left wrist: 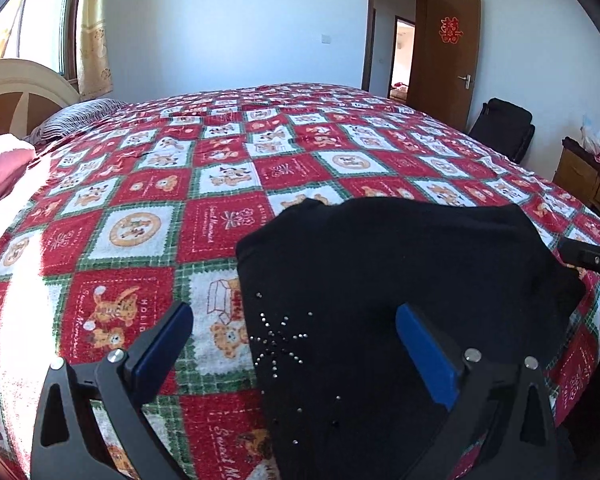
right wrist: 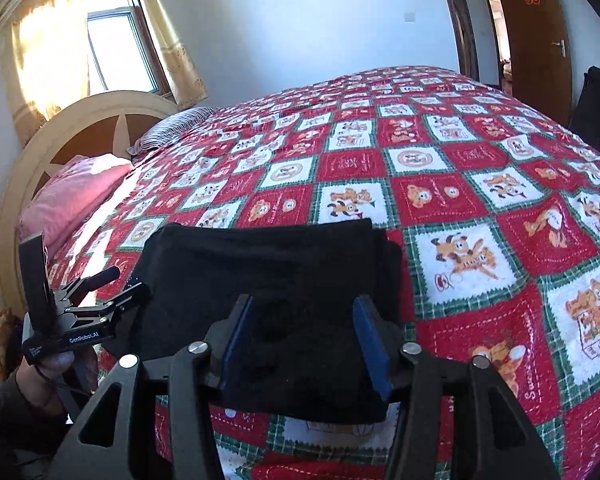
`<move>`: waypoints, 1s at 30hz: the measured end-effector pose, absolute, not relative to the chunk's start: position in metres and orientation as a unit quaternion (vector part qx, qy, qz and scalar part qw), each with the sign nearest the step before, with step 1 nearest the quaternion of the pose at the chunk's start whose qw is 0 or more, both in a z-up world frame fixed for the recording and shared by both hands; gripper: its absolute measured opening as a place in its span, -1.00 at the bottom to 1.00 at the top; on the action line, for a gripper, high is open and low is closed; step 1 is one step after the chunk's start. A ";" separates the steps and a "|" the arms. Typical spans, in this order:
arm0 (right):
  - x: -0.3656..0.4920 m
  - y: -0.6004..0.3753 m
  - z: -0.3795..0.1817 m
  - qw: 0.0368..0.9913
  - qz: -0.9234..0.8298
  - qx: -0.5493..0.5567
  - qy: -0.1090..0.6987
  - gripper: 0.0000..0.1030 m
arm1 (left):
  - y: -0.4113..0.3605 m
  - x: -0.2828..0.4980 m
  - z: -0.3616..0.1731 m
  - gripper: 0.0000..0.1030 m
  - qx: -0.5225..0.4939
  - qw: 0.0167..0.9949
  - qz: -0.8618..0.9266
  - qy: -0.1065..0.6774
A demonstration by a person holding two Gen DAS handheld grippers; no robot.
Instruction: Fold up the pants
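Note:
Black pants [left wrist: 380, 280] lie folded into a compact stack on the red patchwork bed cover, with a rhinestone star on the near left part. They also show in the right wrist view [right wrist: 268, 272]. My left gripper [left wrist: 296, 328] is open and empty; its left finger is over the cover and its right finger over the pants. My right gripper [right wrist: 302, 320] is open and empty, its fingers straddling the near edge of the stack. The left gripper [right wrist: 116, 288] shows at the stack's left side in the right wrist view. The right gripper's tip [left wrist: 588, 258] shows at the stack's right edge.
The bed cover [left wrist: 220, 168] spreads wide beyond the pants. A pink pillow [right wrist: 76, 196] and a striped pillow [right wrist: 176, 128] lie by the headboard [right wrist: 80, 136]. A black chair [left wrist: 504, 128] and a wooden cabinet [left wrist: 588, 184] stand at the right. An open door [left wrist: 444, 48] is behind.

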State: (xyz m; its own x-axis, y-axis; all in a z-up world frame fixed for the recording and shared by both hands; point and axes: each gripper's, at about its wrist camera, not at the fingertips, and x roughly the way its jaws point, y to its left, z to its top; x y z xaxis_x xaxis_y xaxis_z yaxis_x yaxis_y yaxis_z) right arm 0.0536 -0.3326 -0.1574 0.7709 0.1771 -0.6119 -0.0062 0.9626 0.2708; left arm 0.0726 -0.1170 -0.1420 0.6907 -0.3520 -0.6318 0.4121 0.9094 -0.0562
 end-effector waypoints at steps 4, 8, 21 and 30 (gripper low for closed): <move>0.070 -0.340 -0.178 0.916 -0.006 0.103 0.389 0.17 | -0.111 0.079 -0.151 1.00 0.041 0.913 -0.206 0.349; 0.073 -0.366 -0.188 0.899 0.024 0.170 0.403 0.34 | -0.095 0.085 -0.159 1.00 0.009 0.905 -0.215 0.368; 0.077 -0.391 -0.180 0.894 0.031 0.239 0.377 0.34 | -0.087 0.086 -0.160 1.00 -0.038 0.905 -0.239 0.349; 0.103 -0.381 -0.195 0.883 0.061 0.246 0.395 -0.11 | -0.105 0.097 -0.159 1.00 -0.041 0.891 -0.272 0.361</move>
State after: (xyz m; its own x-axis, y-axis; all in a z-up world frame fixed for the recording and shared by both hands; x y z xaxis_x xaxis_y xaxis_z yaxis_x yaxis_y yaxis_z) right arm 0.1029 -0.3810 -0.1952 0.6798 0.3022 -0.6682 0.0874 0.8713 0.4830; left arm 0.0972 -0.1047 -0.1594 0.5921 -0.5140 -0.6206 0.4548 0.8489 -0.2692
